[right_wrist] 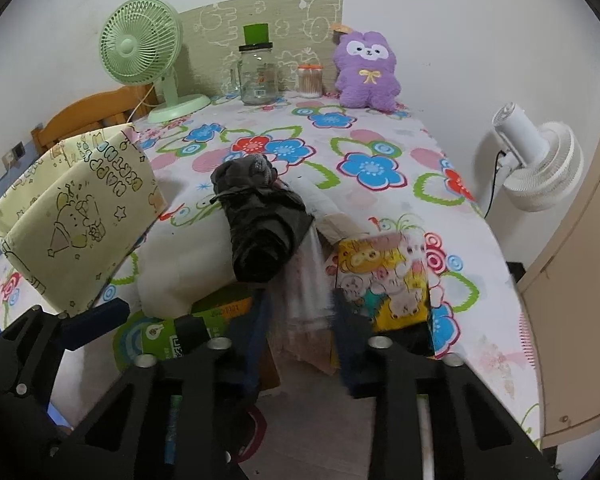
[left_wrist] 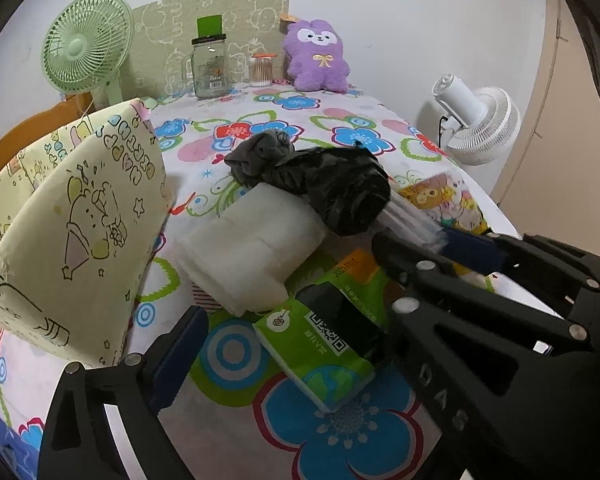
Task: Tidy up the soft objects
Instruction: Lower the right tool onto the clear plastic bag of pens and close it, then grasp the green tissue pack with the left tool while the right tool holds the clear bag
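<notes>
A black plastic bundle [left_wrist: 340,192] lies across a white soft pack [left_wrist: 244,248], with a grey cloth ball [left_wrist: 260,152] behind it. My left gripper [left_wrist: 292,324] stands open, wide over a green tissue pack [left_wrist: 324,344], touching nothing. My right gripper [right_wrist: 300,320] is shut on a clear, whitish plastic pack [right_wrist: 306,280] that sticks out from under the black bundle [right_wrist: 260,232]. Beside that pack lies a cartoon-printed packet [right_wrist: 384,280]. A yellow fabric bin [right_wrist: 72,220] stands open at the left.
A purple plush [right_wrist: 366,72], a glass jar [right_wrist: 258,76], a cotton-swab tub [right_wrist: 310,80] and a green fan [right_wrist: 140,48] line the back of the flowered table [right_wrist: 380,140]. A white fan [right_wrist: 540,168] stands off the right edge. A wooden chair back [left_wrist: 28,128] is behind the bin.
</notes>
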Motion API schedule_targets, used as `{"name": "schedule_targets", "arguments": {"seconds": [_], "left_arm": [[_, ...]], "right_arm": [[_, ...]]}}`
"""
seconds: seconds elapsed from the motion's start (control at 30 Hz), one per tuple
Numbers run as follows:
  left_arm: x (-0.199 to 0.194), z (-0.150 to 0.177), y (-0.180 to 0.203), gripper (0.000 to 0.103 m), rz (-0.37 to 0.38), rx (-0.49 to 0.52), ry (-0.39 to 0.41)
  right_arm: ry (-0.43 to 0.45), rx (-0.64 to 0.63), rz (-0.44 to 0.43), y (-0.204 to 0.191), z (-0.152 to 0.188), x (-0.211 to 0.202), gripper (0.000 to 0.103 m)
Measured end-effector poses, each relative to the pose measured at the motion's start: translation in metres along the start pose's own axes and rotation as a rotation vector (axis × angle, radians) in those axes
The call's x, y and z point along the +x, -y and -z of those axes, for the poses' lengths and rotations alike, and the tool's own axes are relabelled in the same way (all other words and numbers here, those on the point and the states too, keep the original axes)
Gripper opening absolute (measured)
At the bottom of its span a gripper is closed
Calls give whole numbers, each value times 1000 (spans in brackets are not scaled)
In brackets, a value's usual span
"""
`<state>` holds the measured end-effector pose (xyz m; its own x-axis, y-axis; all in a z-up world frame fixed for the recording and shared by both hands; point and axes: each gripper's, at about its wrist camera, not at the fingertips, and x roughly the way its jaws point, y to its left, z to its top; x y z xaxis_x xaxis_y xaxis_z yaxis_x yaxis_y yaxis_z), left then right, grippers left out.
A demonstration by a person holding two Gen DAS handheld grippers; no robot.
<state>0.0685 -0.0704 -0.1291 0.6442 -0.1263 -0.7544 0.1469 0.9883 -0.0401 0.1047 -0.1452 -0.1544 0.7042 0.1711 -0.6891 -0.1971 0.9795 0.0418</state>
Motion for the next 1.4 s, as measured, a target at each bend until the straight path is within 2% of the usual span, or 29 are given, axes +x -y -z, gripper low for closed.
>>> {"name": "schedule_targets", "arguments": {"seconds": [0.13,0.33,0.47,0.63,0.77,0.9,0.97,1.07,1.27,1.4], "left_arm": [[0,0,2,97,-2,7,-13],[0,-1,4,72,69,18,-47],[-3,-3,5,57,40,29,-37],[-7,-4,2,46,27,27,-37],[-10,-4,0,42,24,25,-36],[-14,-6,-1,49,37,2,-19],[-15,-7,-1,70,45,-5,-20],[-19,-7,3,79,40,5,3],[-20,-6,12,91,48,10,4],[-17,-3,18,94,42,19,1]], "right_arm": [[-8,20,-16,2,2,1,23],[-16,45,-43,5,3,-2,19],[-16,53,-42,4,5,-5,19],[-10,58,-42,3,4,-8,19],[-3,54,-34,2,4,-12,19],[16,54,-24,3,1,-19,19],[25,52,-20,3,0,-24,19],[41,46,-8,4,0,-31,18],[56,49,14,11,6,-40,18],[53,58,14,16,10,-40,18]]}}
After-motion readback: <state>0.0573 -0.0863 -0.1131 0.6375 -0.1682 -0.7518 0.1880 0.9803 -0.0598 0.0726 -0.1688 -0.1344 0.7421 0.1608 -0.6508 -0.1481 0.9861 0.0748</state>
